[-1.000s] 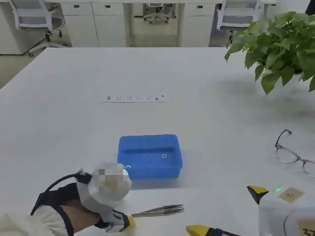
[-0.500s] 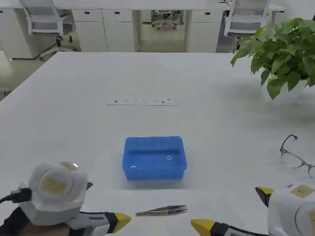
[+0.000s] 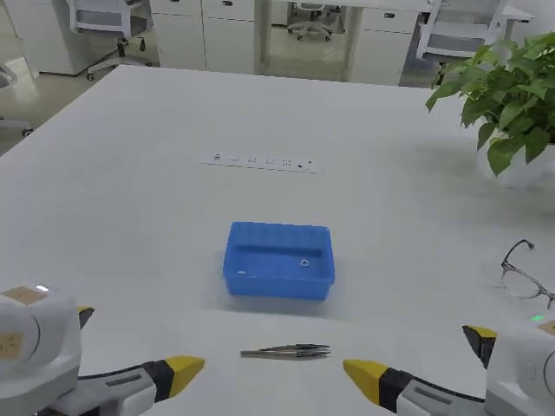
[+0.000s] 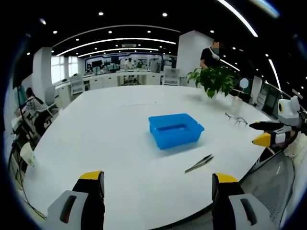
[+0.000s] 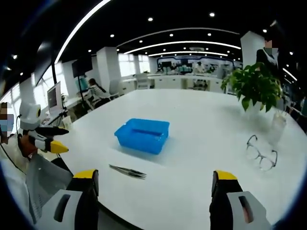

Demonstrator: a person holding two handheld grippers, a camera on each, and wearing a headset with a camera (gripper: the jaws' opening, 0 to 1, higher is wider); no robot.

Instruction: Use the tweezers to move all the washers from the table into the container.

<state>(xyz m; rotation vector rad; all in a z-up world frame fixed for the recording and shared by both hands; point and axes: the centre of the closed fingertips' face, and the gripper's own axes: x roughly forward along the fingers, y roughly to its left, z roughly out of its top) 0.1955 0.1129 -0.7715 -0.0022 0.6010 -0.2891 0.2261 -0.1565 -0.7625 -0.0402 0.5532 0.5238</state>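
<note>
Jaws on both hand-held tools stood spread wide, with nothing between them and nothing touched. The left gripper (image 3: 134, 342) hung on the person's side of the blue container (image 3: 279, 230), off toward its left corner, with its yellow tips well apart. The right gripper (image 3: 419, 354) hung on the same near side, off toward the container's right corner, and was just as widely open. In the left gripper view the left gripper's own jaws framed the container from afar, and the right gripper view showed the same for the right gripper.

The tweezers (image 3: 286, 351) lay flat on the white table (image 3: 130, 173), on the near side of the container, a little apart from its front wall and between the two grippers. Neither gripper was in contact with them. Their long axis ran roughly parallel to that front wall, left to right in the head view. The thinner end lay toward the left gripper and the thicker end toward the right one; which end carried the tips could not be told.

Inside the container a small washer (image 3: 303, 263) rested on the floor near the right wall. A pair of eyeglasses (image 3: 525, 273) lay well to the right of the container, a potted plant (image 3: 507, 82) stood beyond and to the right of it, and a power strip (image 3: 260, 162) lay beyond its far wall.
</note>
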